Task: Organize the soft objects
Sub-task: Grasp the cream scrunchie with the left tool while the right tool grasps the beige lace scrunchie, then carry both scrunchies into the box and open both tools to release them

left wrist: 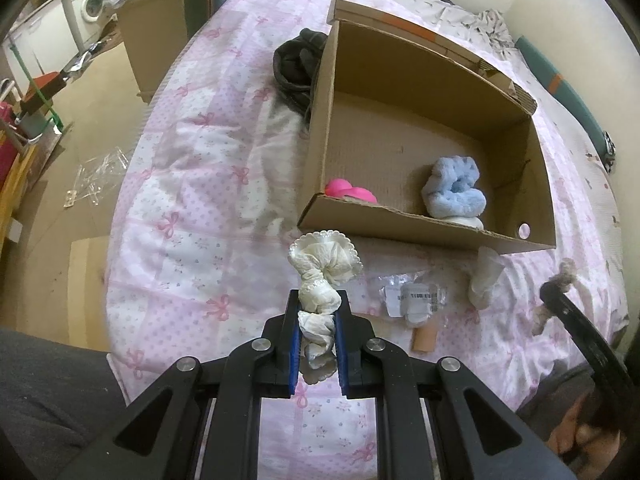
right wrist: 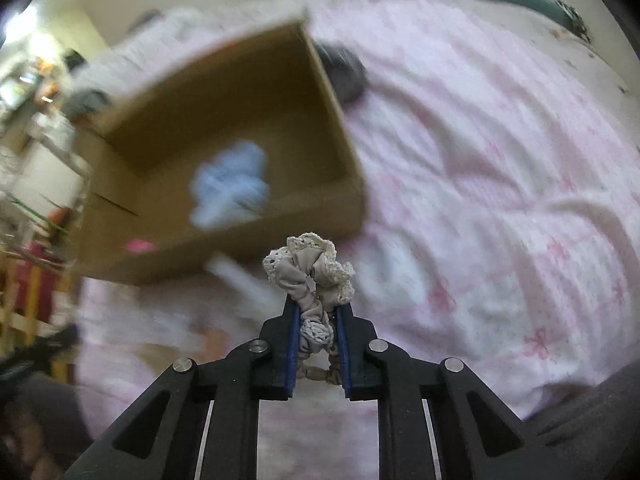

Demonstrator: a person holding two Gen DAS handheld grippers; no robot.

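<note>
My left gripper [left wrist: 318,300] is shut on a white frilly scrunchie [left wrist: 324,264] and holds it above the bed, just in front of an open cardboard box [left wrist: 400,232]. In the box lie a fluffy blue scrunchie [left wrist: 454,188], a pink soft object [left wrist: 350,192] and something white under the blue one. My right gripper [right wrist: 318,312] is shut on a beige scrunchie with cream lace trim [right wrist: 310,276], held in front of the same box [right wrist: 224,240]; that view is blurred. The right gripper's finger [left wrist: 560,304] shows at the right of the left wrist view.
The bed has a pink bow-patterned quilt [left wrist: 192,216]. A dark garment [left wrist: 298,68] lies against the box's left side. On the quilt lie a clear plastic packet with a label [left wrist: 416,300], a white soft item [left wrist: 486,280] and a small cardboard piece [left wrist: 424,338]. Floor clutter is at left.
</note>
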